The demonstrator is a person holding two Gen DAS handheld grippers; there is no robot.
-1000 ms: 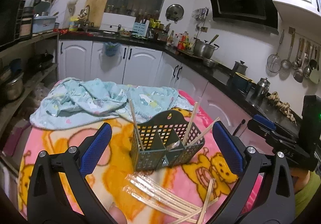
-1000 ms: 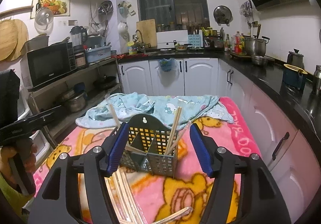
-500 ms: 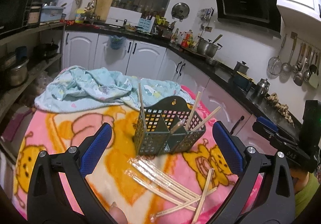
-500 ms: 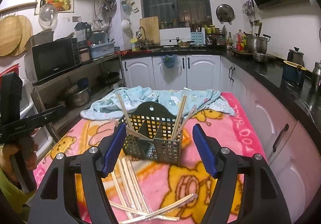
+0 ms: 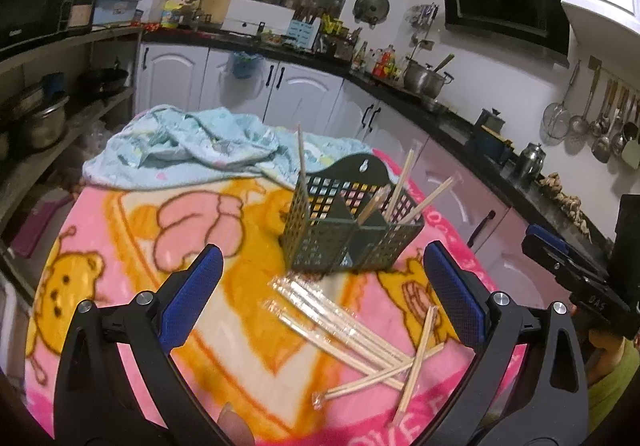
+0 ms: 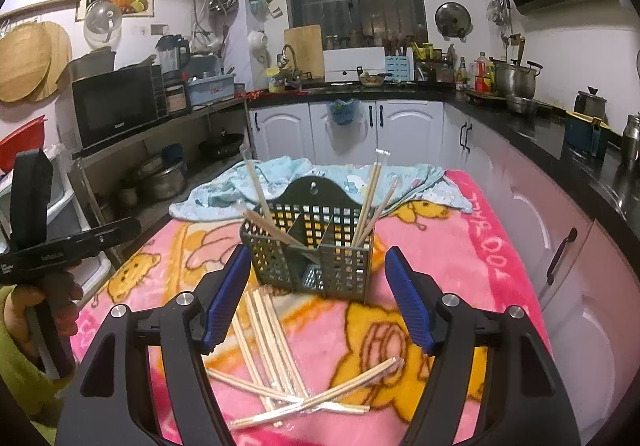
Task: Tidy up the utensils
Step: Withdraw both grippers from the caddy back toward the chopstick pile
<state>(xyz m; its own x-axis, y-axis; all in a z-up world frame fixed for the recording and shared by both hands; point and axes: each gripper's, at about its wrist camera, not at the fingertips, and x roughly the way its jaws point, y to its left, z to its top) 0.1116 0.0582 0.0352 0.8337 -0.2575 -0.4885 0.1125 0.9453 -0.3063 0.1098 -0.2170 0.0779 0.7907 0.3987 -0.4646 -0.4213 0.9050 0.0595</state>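
On the pink cartoon blanket [image 6: 460,266] that covers the counter stands a dark perforated utensil basket [image 6: 316,258] with several compartments. A few wrapped chopsticks already stand in it: in the right wrist view one leans in the left compartment [image 6: 256,190], one lies across the left rim, and about three stand together in the right compartment [image 6: 372,202]. So a part of the sorting appears done.

Much is left, however. A loose pile of wrapped chopsticks [image 6: 272,350] lies flat on the blanket just in front of the basket, some side by side and some crossed over each other. In the left wrist view the same pile [image 5: 348,326] spreads toward the right. A crumpled light blue cloth [image 5: 188,150] lies behind the basket and does not touch the pile.

Both tools are empty. The left hand-held gripper [image 5: 320,298] has its blue pads wide apart, and the pile shows in the gap between them, but it seems the pads do not touch anything. The right hand-held gripper [image 6: 316,300] is also open, a little less wide, with nothing pressed between its pads; the basket front and the pile show between them. Probably the next step is to pick one chopstick pack from the pile, though which tool will do it cannot be told.
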